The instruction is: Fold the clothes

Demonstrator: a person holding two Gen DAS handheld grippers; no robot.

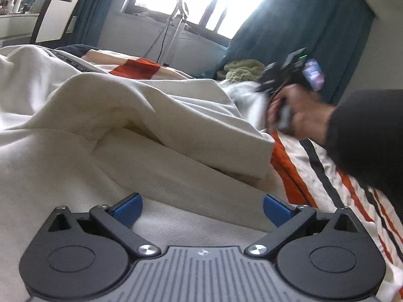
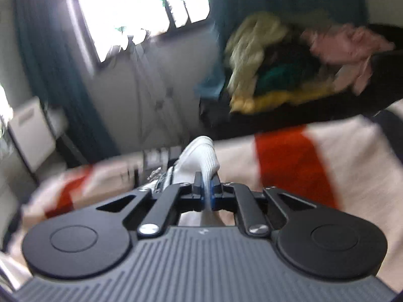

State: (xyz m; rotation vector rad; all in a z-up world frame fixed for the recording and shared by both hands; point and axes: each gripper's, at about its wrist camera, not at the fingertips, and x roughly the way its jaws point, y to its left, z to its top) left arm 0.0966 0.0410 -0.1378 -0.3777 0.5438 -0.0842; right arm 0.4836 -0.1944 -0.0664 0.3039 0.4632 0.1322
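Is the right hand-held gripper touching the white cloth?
Touching. The right wrist view shows the right hand-held gripper with its jaws closed on a ribbed edge of the white cloth, which is pinched between the fingers.

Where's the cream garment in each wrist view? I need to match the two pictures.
Left wrist: the cream garment fills the left and centre, lying under the open left gripper.
Right wrist: only a ribbed edge shows, centre, pinched in the right gripper.
Shared landmark: the pale green cloth pile by the teal curtain.
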